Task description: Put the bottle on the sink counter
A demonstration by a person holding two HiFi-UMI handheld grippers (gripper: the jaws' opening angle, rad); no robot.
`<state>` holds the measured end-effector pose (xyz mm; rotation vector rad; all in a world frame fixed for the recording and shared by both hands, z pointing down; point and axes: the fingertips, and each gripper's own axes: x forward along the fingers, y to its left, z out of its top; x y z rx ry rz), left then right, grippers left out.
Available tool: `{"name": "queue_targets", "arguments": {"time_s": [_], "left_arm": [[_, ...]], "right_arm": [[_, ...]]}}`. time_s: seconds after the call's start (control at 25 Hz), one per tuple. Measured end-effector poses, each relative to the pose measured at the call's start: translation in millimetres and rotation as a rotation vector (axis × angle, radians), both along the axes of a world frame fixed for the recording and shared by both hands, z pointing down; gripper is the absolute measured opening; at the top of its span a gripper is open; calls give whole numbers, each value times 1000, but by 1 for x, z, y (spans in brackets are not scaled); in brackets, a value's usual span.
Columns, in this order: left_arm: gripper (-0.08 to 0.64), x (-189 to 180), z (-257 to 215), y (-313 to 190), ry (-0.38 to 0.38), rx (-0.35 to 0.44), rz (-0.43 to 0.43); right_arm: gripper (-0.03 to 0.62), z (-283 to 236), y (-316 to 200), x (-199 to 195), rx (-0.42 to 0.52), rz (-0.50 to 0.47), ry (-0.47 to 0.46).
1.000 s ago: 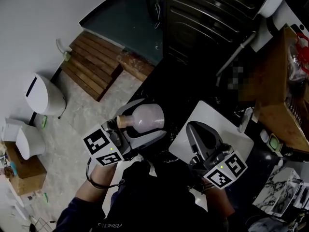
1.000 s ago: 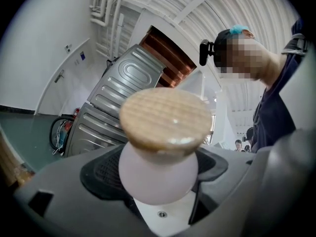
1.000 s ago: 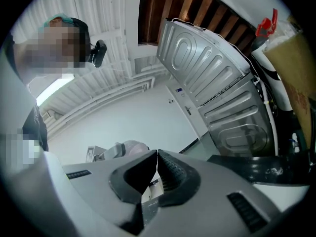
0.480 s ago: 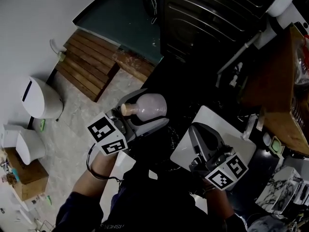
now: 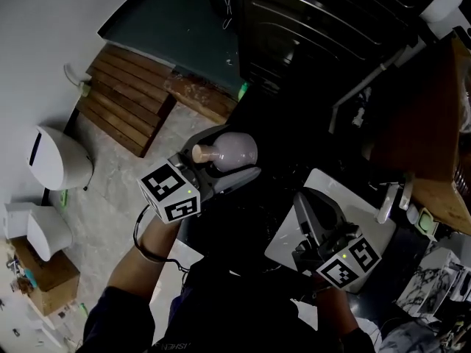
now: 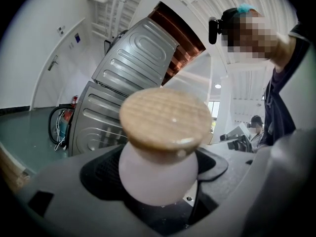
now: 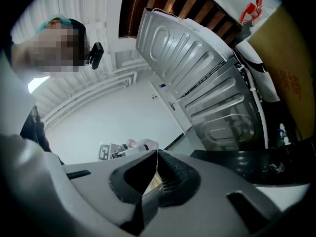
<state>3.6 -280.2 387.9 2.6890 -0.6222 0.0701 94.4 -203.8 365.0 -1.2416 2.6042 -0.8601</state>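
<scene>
**Bottle held in the left jaws at the tabletop's edge**

The left gripper (image 5: 227, 172) has its jaws clenched on the bottle (image 5: 234, 150), a pale, round-bellied one with a wooden stopper (image 6: 165, 117). In the left gripper view the jaws press on its neck and shoulder, and the stopper faces the camera. From the head view the bottle lies on its side in the jaws, stopper toward the marker cube (image 5: 171, 192), by the near edge of the dark tabletop (image 5: 294, 134).

The right gripper (image 5: 310, 213) has its jaws pressed together on nothing. It is over a white slab (image 5: 368, 223) that lies on the tabletop, well to the right of the bottle.

Beyond the bottle stands a ribbed metal panel (image 5: 324, 13), with a grey bar (image 5: 360, 87) slanting to its right. To the left, on the tiled floor (image 5: 118, 190), lie wooden slats (image 5: 121, 105) and a white bin (image 5: 55, 157).

The only clear print is the black-and-white squares on the two cubes. Red lettering on a brown board (image 7: 291, 83) in the right gripper view is too blurred to read
</scene>
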Motion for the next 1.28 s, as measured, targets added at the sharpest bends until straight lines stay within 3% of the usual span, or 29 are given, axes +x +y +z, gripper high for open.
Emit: {"name": "queue_targets", "arguments": {"time_s": [0.56,0.92,1.28], "left_arm": [[399,11,60,-65,-136,-10,64],[399,23,84,-82,-185,-13,102],[399,34,108,-92,-285,14,165]], "right_arm": [[26,39,-27,-3,-80,9,-8],[26,55,-35,-6,-116,7,-14],[26,66,-40,-7,-142,3,-17]]}}
